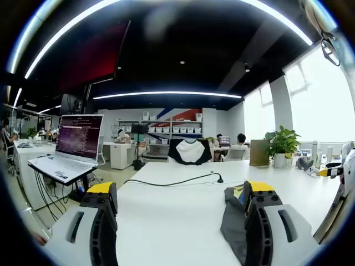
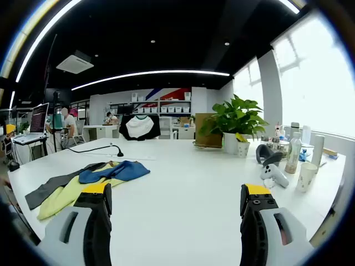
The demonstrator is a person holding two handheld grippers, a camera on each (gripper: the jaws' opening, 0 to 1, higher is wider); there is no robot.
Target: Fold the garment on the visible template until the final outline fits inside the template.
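Note:
In the right gripper view a pile of cloth lies on the white table (image 2: 183, 183), left of my jaws. A blue piece (image 2: 116, 170) rests on a yellow-green piece (image 2: 66, 197), with a dark grey piece (image 2: 47, 189) beside them. My right gripper (image 2: 177, 221) is open above bare table, apart from the cloth. In the left gripper view my left gripper (image 1: 180, 221) is open too, and the grey cloth (image 1: 233, 219) lies right against the inner side of its right jaw, not held. I cannot make out a template outline.
A black cable (image 1: 177, 182) crosses the table ahead. An open laptop (image 1: 77, 144) stands off the table's left. A potted plant (image 2: 236, 124), bottles (image 2: 292, 152), a cup (image 2: 305, 176) and a white controller (image 2: 274, 174) crowd the right side. People sit at the far desks.

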